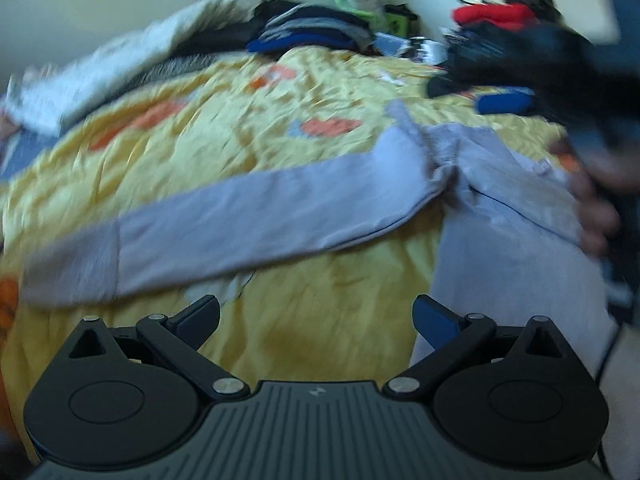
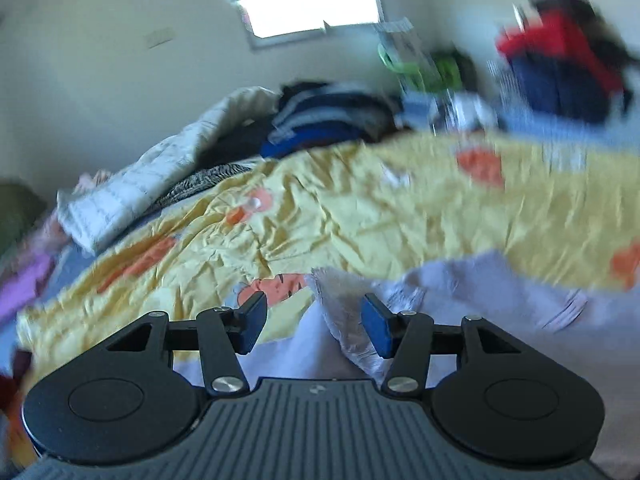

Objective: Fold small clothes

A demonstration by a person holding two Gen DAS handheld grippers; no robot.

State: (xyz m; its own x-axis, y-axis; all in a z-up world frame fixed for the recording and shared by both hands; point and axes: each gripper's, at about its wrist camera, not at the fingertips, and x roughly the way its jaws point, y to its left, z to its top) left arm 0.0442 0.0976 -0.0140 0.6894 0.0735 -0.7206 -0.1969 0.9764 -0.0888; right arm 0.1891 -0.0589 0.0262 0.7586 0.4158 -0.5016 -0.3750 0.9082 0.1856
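Across a bed's yellow cartoon-print quilt [image 1: 320, 312] a small lavender long-sleeved top [image 1: 500, 208] lies unfolded, one sleeve [image 1: 240, 216] stretched flat, so nearly all the folding appears left to do. Left tool [image 1: 316, 320] hangs wide and empty over the quilt; right tool [image 2: 314, 328] stands half-open, gripping nothing, above the top's ribbed edge.

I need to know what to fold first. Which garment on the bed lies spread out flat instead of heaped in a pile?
The lavender long-sleeved top, laid out on the yellow bedspread with one sleeve stretched sideways. The dark clothes at the far edge are heaped together.
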